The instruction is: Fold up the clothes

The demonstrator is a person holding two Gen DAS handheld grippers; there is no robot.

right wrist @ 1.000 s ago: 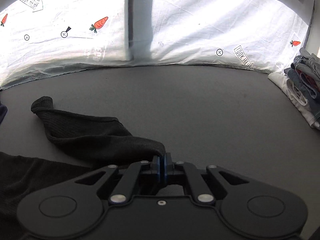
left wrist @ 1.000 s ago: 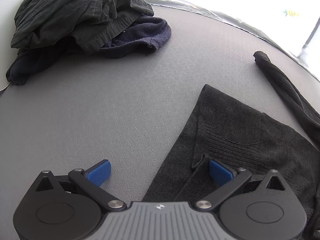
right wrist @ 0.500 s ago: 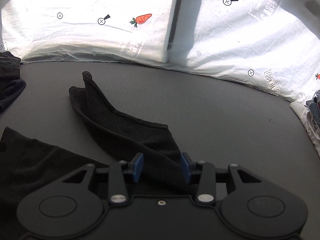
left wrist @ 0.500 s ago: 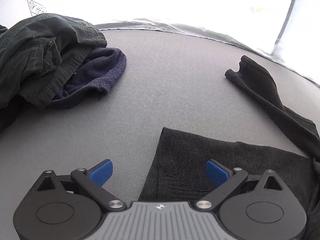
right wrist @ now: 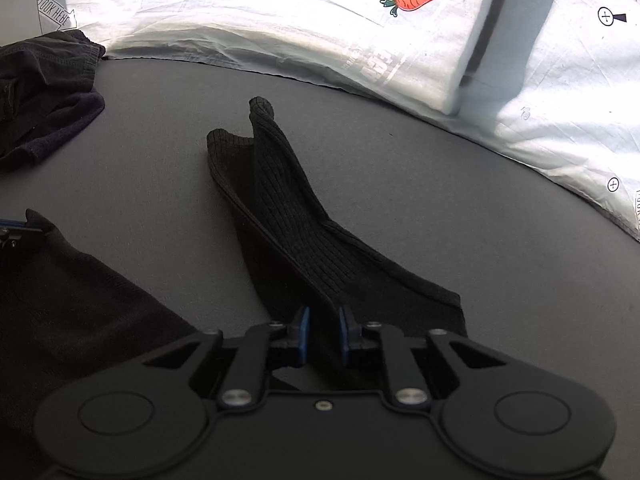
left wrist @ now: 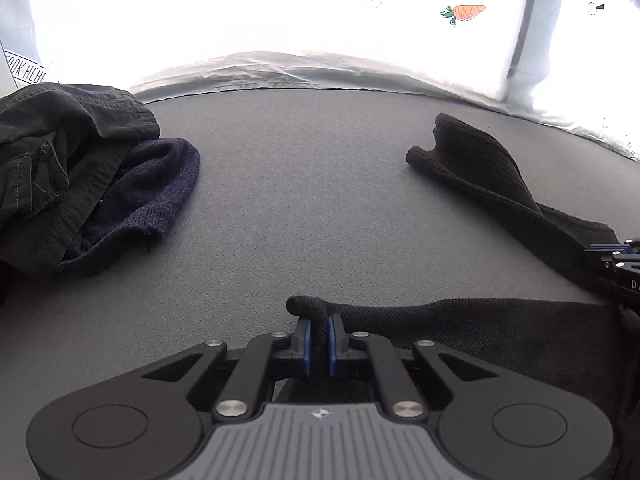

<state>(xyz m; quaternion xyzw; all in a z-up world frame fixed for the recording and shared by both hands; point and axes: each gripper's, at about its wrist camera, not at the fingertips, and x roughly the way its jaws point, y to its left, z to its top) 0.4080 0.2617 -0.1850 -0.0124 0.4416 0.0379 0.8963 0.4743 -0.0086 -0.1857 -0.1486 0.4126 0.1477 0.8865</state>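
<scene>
A black knit sweater [left wrist: 480,332] lies on the grey table [left wrist: 300,208], its ribbed sleeve [left wrist: 480,168] stretched toward the far edge. My left gripper [left wrist: 318,326] is closing its jaws on the sweater's near edge, and a small fold of knit pokes up between the blue pads. In the right wrist view the sleeve [right wrist: 280,200] runs away from my right gripper [right wrist: 322,320], whose jaws are closing with the sleeve's wide end pinched between them. The sweater body [right wrist: 80,300] lies to its left. Each gripper's tip shows at the edge of the other's view.
A heap of dark clothes sits at the far left: dark trousers [left wrist: 48,152] over a navy knit [left wrist: 160,184]. A white sheet printed with carrots [right wrist: 360,40] hangs behind the table's far edge. Bare grey table lies between the heap and the sleeve.
My left gripper slid onto the sweater's edge and went from wide open to pinching it. My right gripper opened, shifted along the sleeve and closed on it again.
</scene>
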